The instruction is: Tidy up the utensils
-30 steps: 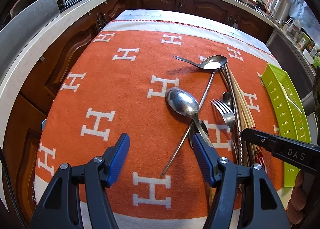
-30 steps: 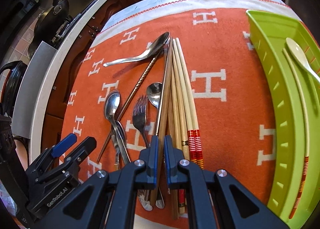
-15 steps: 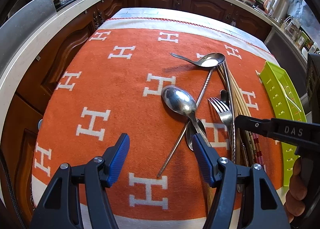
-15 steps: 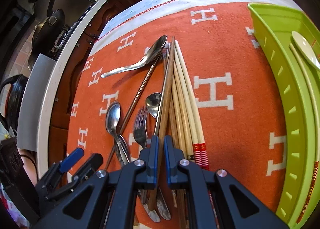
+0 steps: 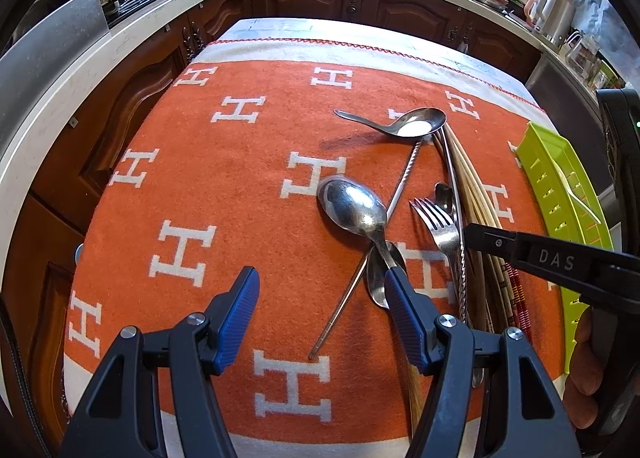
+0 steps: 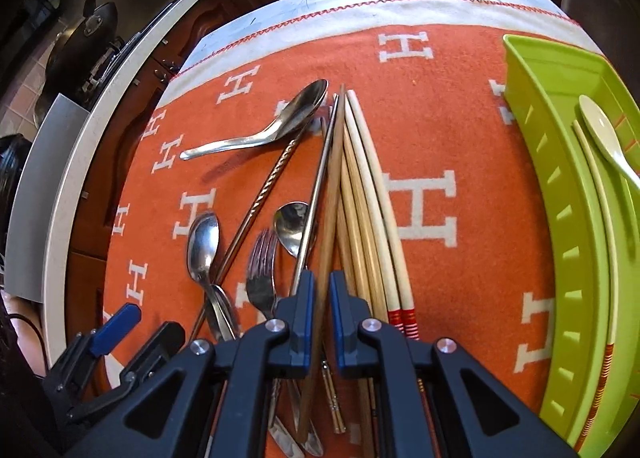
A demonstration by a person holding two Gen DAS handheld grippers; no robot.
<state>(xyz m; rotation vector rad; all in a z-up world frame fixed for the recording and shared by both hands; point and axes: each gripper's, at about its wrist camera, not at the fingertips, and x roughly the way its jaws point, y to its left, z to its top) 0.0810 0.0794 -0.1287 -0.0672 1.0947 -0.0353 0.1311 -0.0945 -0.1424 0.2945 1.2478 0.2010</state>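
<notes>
Wooden and thin, the brown chopstick (image 6: 334,194) I'm after runs from the upper middle of the right wrist view down between the jaws of my right hand-held gripper (image 6: 321,318). Those jaws have just been opening a little and stand narrow, with the stick in the gap; whether the pads press on it I cannot tell from here. It should be light, stiff and a bit slick, apt to swivel if pinched near one end, so I would take it close to its thicker lower part and keep it level.

It lies in the pile at centre frame, beside the pale chopsticks (image 6: 372,194) with red-banded ends and a steel chopstick (image 6: 316,194) touching its left side, so a neighbour could come up with it. The fork (image 6: 260,270) and spoons (image 6: 204,242) lie lower left on the orange cloth (image 6: 440,98) over the table.

At the right edge sits the green tray (image 6: 560,218), already holding a cream spoon (image 6: 604,130).

My left hand-held gripper (image 5: 320,298) hangs wide over the cloth with nothing between its jaws.
</notes>
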